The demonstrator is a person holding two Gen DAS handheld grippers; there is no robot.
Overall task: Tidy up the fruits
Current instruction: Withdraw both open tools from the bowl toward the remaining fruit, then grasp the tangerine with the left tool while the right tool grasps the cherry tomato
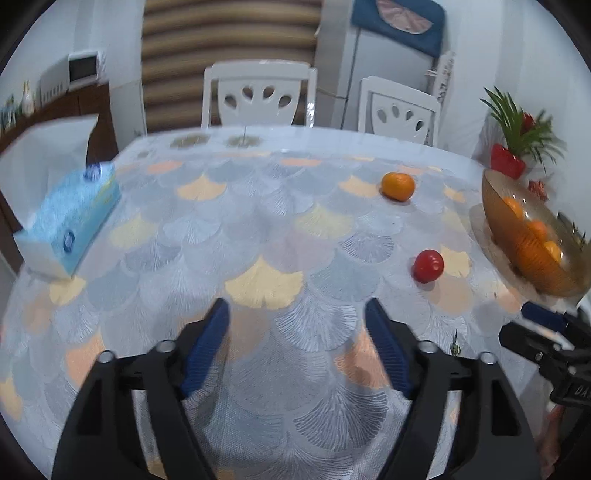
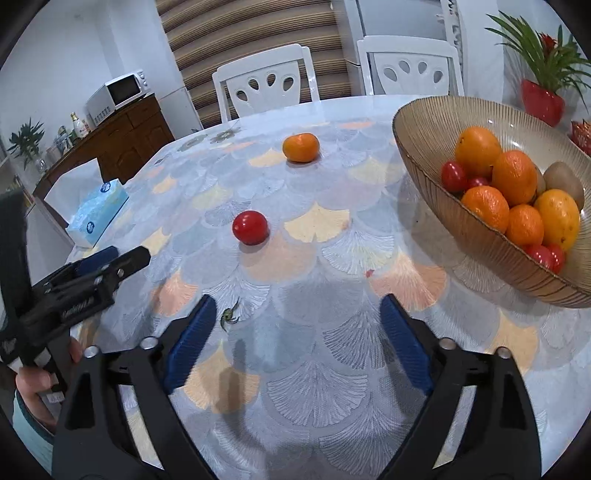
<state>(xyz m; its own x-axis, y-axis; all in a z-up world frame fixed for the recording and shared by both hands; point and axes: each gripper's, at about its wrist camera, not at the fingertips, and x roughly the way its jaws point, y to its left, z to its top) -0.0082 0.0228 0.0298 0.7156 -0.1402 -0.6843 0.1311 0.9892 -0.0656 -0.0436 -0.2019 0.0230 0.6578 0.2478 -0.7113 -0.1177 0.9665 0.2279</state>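
Left hand-held gripper (image 1: 297,314) spread wide, blue pads (image 1: 208,343) empty, hovering over the surface (image 1: 258,229). Right hand-held gripper (image 2: 297,310) likewise spread and empty, low over the patterned cloth.

Writing mostly unreadable: raised lettering on the black body of the left tool in the right wrist view, too blurred to make out; "DA" just legible on the right tool at the edge of the left wrist view. Round blue logos on the tissue box (image 1: 70,218), text not legible.

On the surface, well apart: red tomato (image 2: 250,227) nearer the grippers, tangerine (image 2: 300,147) farther back toward the white chairs (image 2: 266,85). Bowl (image 2: 417,147) at the right edge of the surface.

Seen only in the right wrist view: full bowl contents, namely oranges (image 2: 513,177), several small tomatoes (image 2: 453,176) and a kiwi (image 2: 563,181); a small green stem (image 2: 229,316) lying just beside the left pad; a hand (image 2: 33,384) gripping the left tool's handle; bottles and a plant on the sideboard (image 2: 122,140).

Seen only in the left wrist view: blue cloth with a pink fan shape (image 1: 400,22) draped over the fridge. Bowl there cut off at the frame edge, only orange fruit showing through its wall.

Microwave (image 2: 118,92) and red-potted plant (image 2: 543,99) in both views.
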